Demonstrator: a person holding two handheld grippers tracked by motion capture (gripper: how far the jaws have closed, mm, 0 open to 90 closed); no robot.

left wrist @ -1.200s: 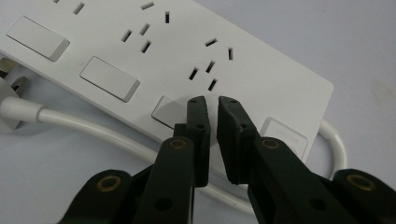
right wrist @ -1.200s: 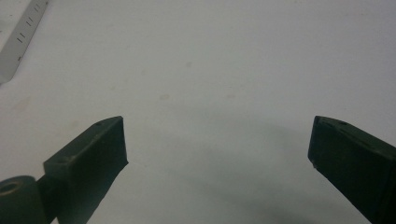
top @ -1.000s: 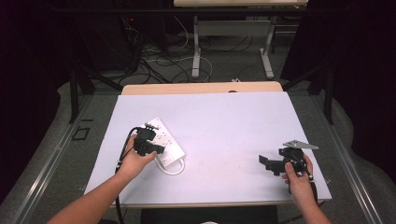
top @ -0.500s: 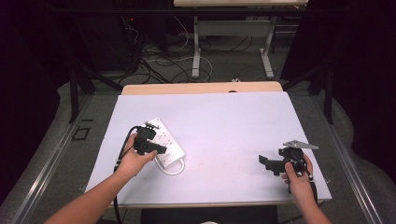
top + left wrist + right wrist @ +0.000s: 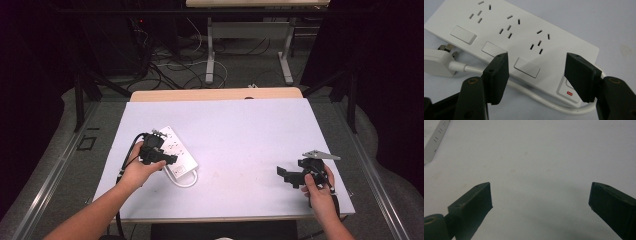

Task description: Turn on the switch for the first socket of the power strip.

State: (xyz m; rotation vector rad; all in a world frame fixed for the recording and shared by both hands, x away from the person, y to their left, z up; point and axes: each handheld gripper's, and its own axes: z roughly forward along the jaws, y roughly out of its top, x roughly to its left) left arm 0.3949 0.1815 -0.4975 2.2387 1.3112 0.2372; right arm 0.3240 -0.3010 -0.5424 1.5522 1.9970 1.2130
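Your left gripper (image 5: pixel 536 75) hovers over the near end of the flat white plastic power strip (image 5: pixel 524 42), and its black jaws have just been opening; they stand apart with nothing pressed between the pads. Between them you look down on one of the strip's white rectangular rocker switches (image 5: pixel 527 67). By the right jaw sits a small red indicator mark (image 5: pixel 569 93) on the strip's corner; no readable lettering or brand shows on the casing. The strip carries three groups of socket slots, each with a switch below it. Its white cord (image 5: pixel 536 96) loops along the near edge and ends in a white plug (image 5: pixel 436 62) with metal pins, lying just beside the strip.

In the high view the strip (image 5: pixel 181 150) lies at an angle on the left part of the pale lavender table (image 5: pixel 250 135), partly under your left gripper (image 5: pixel 159 156).

Your right gripper (image 5: pixel 290 175) is well apart from it near the table's right edge, jaws spread wide over bare tabletop, holding nothing.
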